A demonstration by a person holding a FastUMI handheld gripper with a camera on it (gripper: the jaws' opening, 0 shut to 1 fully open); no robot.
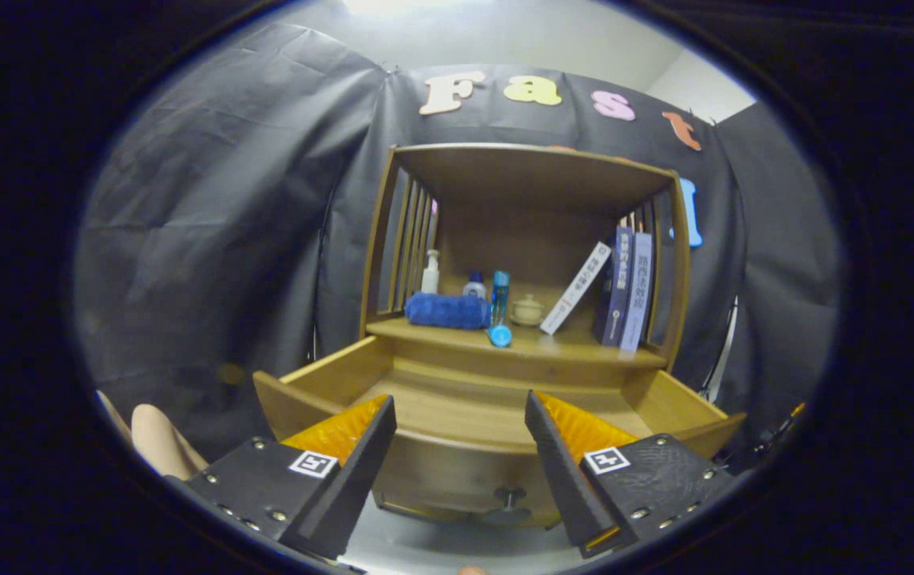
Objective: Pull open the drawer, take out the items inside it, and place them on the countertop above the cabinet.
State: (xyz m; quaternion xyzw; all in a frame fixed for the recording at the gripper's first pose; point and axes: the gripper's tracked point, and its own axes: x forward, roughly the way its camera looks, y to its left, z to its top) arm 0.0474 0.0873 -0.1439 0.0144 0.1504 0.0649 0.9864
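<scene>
Black cloth drapes the booth behind and to both sides of a wooden cabinet (533,239); its open upper compartment has slatted sides, and its floor is the bench (585,349) that carries the things; below it the drawer (473,403) stands pulled out toward the camera, its wooden bottom showing bare between its side walls, with a dark round knob (510,499) on its front panel low between the fingers; whatever the drawer's near edge may hide I cannot tell.

On the bench, largest first: two dark blue books (627,289) upright against the right slats; a white book (577,287) leaning rightward toward them; a blue rolled towel (447,311) lying at the left; a clear blue bottle (499,307) with a blue cap resting at the bench's front edge, just right of the towel; a white pump bottle (431,272) behind the towel; a small bottle with a blue top (474,285) beside it; a small cream lidded jar (527,310) near the middle.

The gripper (461,419) points level at the cabinet, above the drawer's front; its fingers (361,459) are spread wide apart, holding nothing and touching nothing; part of a person's hand or arm, probably, shows low at the left beside the gripper body.
</scene>
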